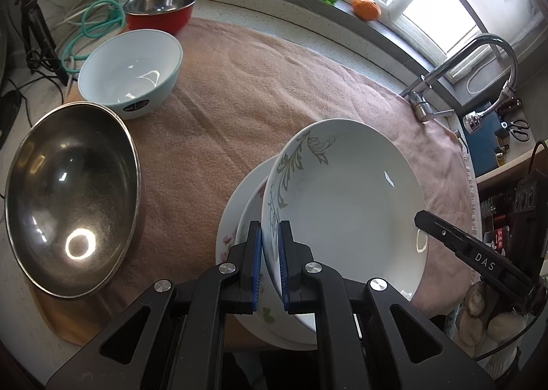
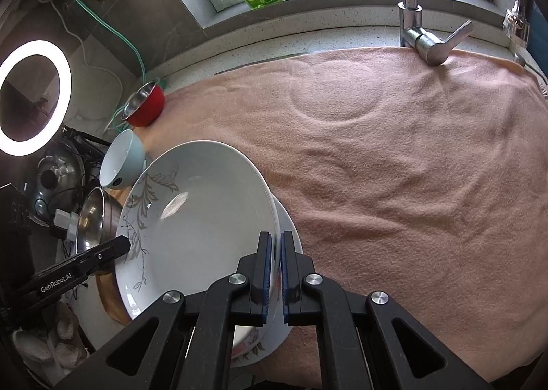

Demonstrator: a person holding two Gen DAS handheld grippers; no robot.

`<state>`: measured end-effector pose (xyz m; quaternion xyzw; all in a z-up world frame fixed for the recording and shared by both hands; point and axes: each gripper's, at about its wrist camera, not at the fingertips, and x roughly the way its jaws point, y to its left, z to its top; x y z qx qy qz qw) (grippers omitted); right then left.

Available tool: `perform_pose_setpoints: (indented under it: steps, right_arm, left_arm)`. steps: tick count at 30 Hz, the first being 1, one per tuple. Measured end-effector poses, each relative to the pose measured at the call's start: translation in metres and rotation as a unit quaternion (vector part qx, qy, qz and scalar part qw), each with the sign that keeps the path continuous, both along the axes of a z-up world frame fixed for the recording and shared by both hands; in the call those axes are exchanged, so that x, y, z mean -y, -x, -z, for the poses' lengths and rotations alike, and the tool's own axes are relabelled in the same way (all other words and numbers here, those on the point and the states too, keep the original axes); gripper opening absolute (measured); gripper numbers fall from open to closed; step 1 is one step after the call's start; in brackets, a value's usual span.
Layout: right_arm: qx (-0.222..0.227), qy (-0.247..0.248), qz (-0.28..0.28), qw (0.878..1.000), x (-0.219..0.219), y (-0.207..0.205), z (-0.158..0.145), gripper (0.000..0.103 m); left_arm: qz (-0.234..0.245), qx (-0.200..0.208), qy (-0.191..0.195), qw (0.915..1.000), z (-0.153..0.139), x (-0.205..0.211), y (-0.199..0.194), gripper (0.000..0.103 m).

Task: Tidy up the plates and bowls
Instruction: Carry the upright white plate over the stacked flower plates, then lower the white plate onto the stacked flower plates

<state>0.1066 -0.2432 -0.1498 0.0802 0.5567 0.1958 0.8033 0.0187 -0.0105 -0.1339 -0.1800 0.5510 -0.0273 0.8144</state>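
Above the flowered plate (image 1: 236, 218) on the towel-covered tabletop (image 1: 222, 109), both claws, left claw (image 1: 270, 263) and right claw (image 2: 275, 273), pinch the leaf-patterned plate (image 1: 342, 198) (opposite rims); lower it level, centred, then release together.

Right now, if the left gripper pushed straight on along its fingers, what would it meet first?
The left gripper is clamped on the leaf-patterned plate; below lies the floral plate, probably first, though depth is unclear.

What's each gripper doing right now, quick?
Left gripper: shut on the rim of the white plate.
Right gripper: shut on the same plate's opposite rim.
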Motion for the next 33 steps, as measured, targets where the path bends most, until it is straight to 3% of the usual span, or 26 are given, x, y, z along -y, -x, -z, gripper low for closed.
perform_pose_setpoints:
  steps: [33]
  right_arm:
    - [-0.005, 0.032, -0.006, 0.999, -0.014, 0.012, 0.02, 0.005]
  left_arm:
    - [0.0, -0.023, -0.001, 0.9997, 0.02, -0.005, 0.016, 0.008]
